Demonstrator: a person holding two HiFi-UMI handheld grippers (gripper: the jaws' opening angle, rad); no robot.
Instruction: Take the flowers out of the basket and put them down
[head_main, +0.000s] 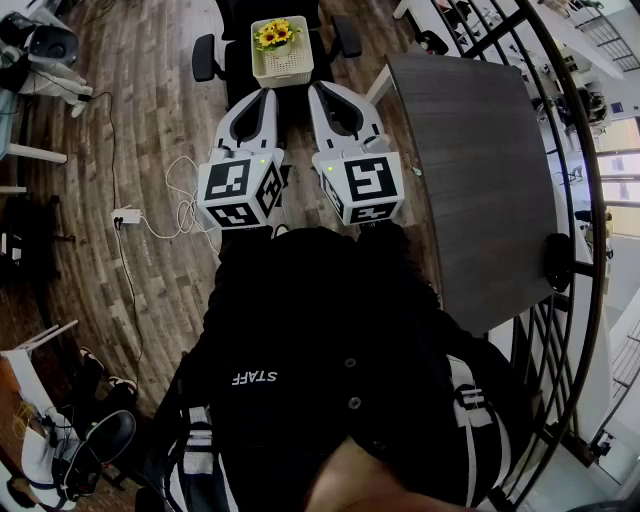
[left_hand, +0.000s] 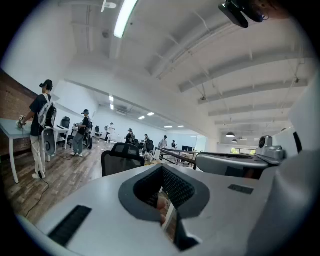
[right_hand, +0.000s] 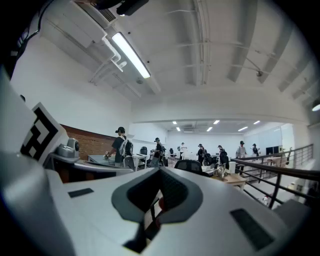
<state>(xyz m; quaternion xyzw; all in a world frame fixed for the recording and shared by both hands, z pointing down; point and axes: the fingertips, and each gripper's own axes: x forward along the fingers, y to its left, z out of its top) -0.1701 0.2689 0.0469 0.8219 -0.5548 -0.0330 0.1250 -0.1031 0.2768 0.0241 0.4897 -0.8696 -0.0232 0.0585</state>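
Yellow flowers (head_main: 276, 34) stand in a cream slotted basket (head_main: 282, 62) that rests on the seat of a black office chair (head_main: 210, 55) at the top of the head view. My left gripper (head_main: 268, 93) and right gripper (head_main: 313, 88) are side by side just short of the basket, with their tips pointing at it. Both are shut with nothing held. In the left gripper view the left gripper (left_hand: 167, 220) has its jaws pressed together, and so does the right gripper (right_hand: 150, 220) in the right gripper view. Those two views tilt up at the ceiling and miss the basket.
A dark grey table (head_main: 480, 170) stands to the right of the grippers, with a black railing (head_main: 590, 250) beyond it. A white power strip (head_main: 126, 216) and cables lie on the wood floor to the left. People stand at desks far back in the room (right_hand: 122, 147).
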